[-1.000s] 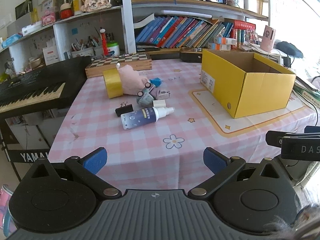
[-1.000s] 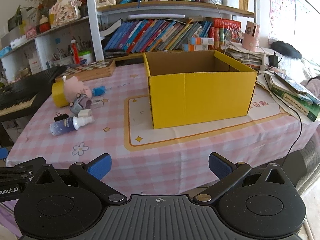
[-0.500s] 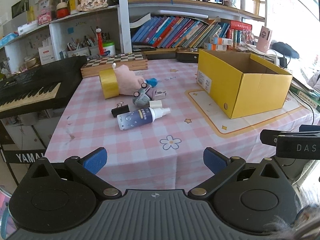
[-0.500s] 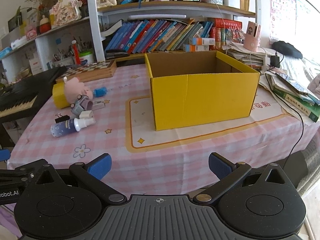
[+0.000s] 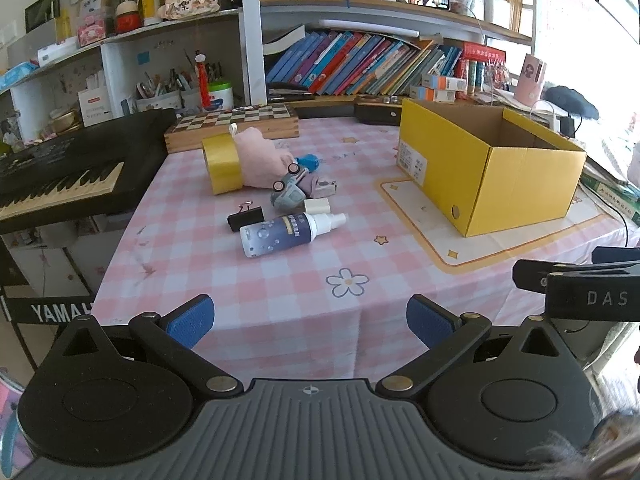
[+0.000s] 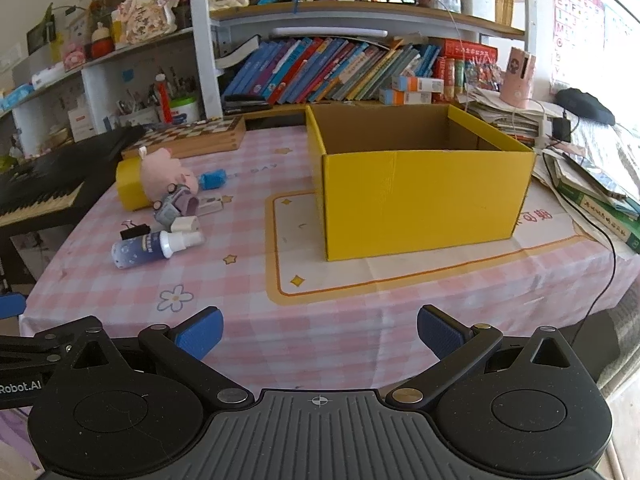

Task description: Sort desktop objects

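A keyboard (image 5: pixel 60 176) sits at the far left, beside the table (image 5: pixel 280 280) with its pink checked cloth. A chessboard (image 5: pixel 236 124) lies at the back edge. In front of it a tape roll (image 5: pixel 222 164) stands on edge, touching a pink plush (image 5: pixel 260 158) that lies against its right side. Just right of the plush are a small blue thing (image 5: pixel 309 161) and a toy car (image 5: pixel 287 192), tipped so its wheels show. Nearer the camera, a black clip (image 5: pixel 246 218) lies beside a spray bottle (image 5: pixel 288 232). The bottle is on its side, its long axis running left to right and slightly away, white nozzle pointing right toward the box (image 5: pixel 516 188). The yellow box stands open-topped on a cream mat (image 5: pixel 404 208), well apart from the clutter; its inside looks bare in the right wrist view.

The left gripper (image 5: pixel 310 320) hovers off the near table edge, jaws spread wide and holding nothing. The right gripper (image 6: pixel 320 332) hangs likewise before the box, jaws spread and empty.
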